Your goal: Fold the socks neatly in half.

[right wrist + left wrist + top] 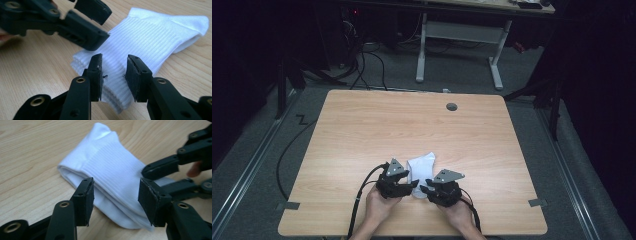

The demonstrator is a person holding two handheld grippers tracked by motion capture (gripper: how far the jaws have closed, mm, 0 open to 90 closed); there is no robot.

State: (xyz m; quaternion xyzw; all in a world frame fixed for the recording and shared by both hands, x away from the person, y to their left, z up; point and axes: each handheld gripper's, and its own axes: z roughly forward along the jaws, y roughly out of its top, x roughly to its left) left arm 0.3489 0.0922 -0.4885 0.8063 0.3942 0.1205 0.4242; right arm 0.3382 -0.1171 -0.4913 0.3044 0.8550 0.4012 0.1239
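A folded white sock (421,169) is seen lying on the worktop (362,130), between the left claw (115,195) and the right claw (113,75). Both claws are held open around its ribbed end, nothing gripped. It is judged soft, light and limp; all stacked layers should be pinched together.

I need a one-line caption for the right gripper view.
Right gripper fingers straddle the cuff end of a folded white ribbed sock on the wooden table.
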